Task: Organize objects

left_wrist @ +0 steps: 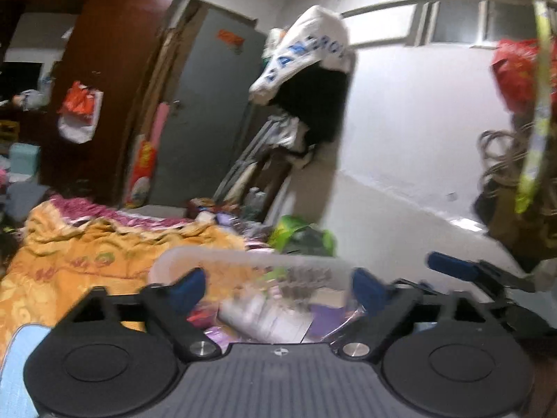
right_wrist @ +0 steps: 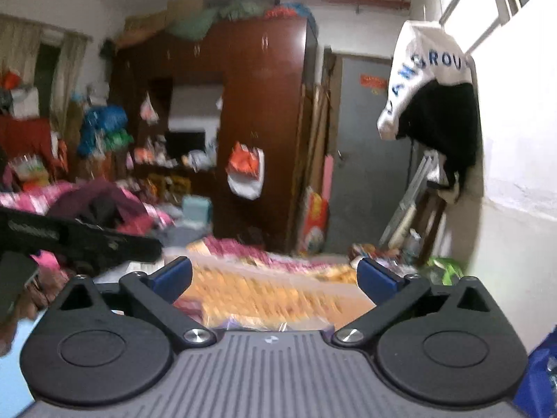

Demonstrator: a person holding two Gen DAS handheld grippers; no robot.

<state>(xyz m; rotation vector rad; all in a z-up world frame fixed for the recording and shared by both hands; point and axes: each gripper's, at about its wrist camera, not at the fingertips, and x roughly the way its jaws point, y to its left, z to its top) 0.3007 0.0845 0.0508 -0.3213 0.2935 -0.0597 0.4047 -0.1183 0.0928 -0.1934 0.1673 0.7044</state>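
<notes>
A clear plastic bin [left_wrist: 195, 256] sits on the bed just ahead of my left gripper [left_wrist: 278, 287]. It holds several packets and small items, among them a white packet [left_wrist: 264, 317] and a purple one [left_wrist: 327, 317]. My left gripper is open and empty, its blue pads on either side of the bin's contents. My right gripper [right_wrist: 275, 277] is open and empty above an orange patterned quilt [right_wrist: 264, 292]. The other gripper shows at the right edge of the left wrist view [left_wrist: 463, 268] and at the left of the right wrist view [right_wrist: 80, 237]. Both views are blurred.
The orange quilt [left_wrist: 80, 264] covers the bed, with pink bedding [left_wrist: 104, 210] behind. A green bag [left_wrist: 299, 233] lies by the white wall. A brown wardrobe [right_wrist: 257, 111], a grey door [right_wrist: 362, 160] and hanging clothes [left_wrist: 313, 80] stand beyond. Clutter fills the room's left side.
</notes>
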